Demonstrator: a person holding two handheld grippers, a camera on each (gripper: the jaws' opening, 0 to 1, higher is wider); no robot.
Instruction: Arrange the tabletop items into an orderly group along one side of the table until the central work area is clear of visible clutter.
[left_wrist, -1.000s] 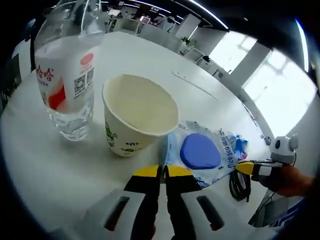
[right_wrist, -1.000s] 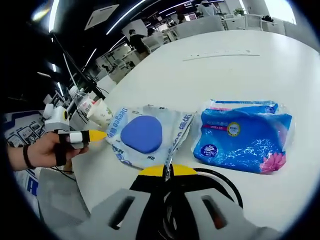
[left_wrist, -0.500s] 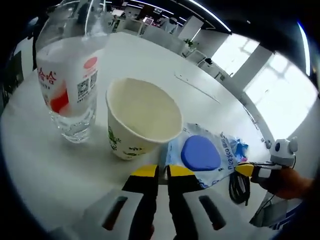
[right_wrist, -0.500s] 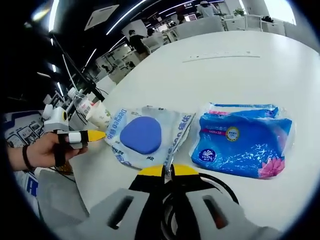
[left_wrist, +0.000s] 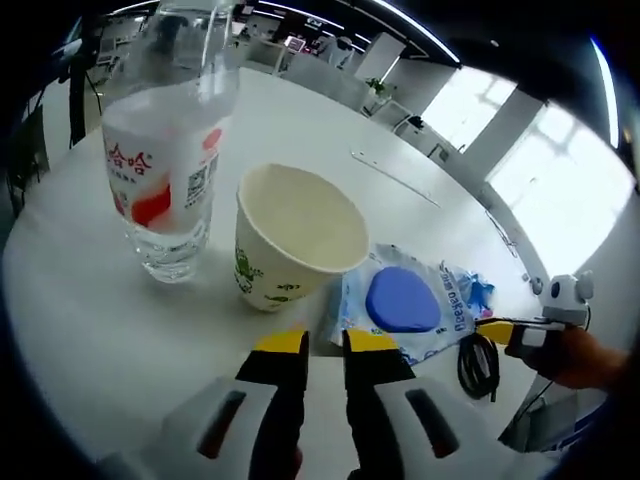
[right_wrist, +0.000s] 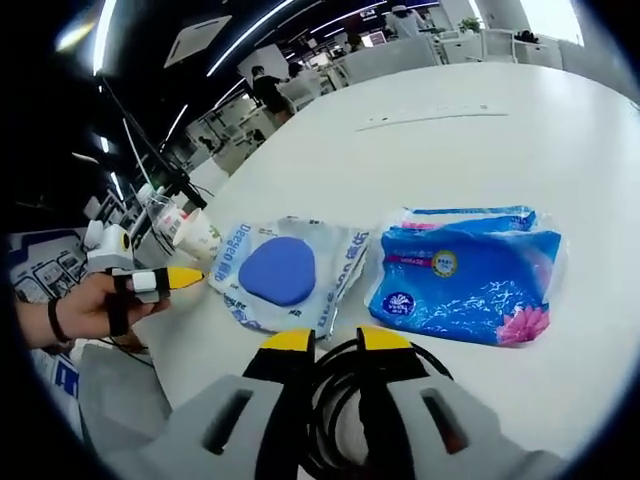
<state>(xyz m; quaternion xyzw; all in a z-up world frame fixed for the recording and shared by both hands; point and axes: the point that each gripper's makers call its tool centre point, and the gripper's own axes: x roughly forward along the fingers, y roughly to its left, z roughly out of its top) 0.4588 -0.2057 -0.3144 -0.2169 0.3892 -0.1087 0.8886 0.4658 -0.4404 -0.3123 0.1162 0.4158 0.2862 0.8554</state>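
Note:
In the left gripper view a clear water bottle (left_wrist: 168, 170) with a red and white label stands beside an empty paper cup (left_wrist: 298, 237). Right of the cup lies a wipes pack (left_wrist: 405, 301) with a blue lid. My left gripper (left_wrist: 326, 344) is open by a narrow gap in front of the cup and the pack's edge, holding nothing. In the right gripper view my right gripper (right_wrist: 336, 340) is open, with a coiled black cable (right_wrist: 336, 392) lying between its jaws. Beyond it lie the wipes pack (right_wrist: 280, 272) and a blue tissue pack (right_wrist: 470, 285).
The white round table (right_wrist: 450, 130) stretches bare behind the packs. A hand holds the left gripper (right_wrist: 150, 280) at the table's edge near the cup (right_wrist: 200, 235). The right gripper (left_wrist: 520, 332) and cable (left_wrist: 478, 365) sit at the right table edge. Office desks stand in the background.
Both grippers were shut and have opened. The left gripper view has shifted so the bottle and cup sit further right; the right gripper backed off slightly over the cable.

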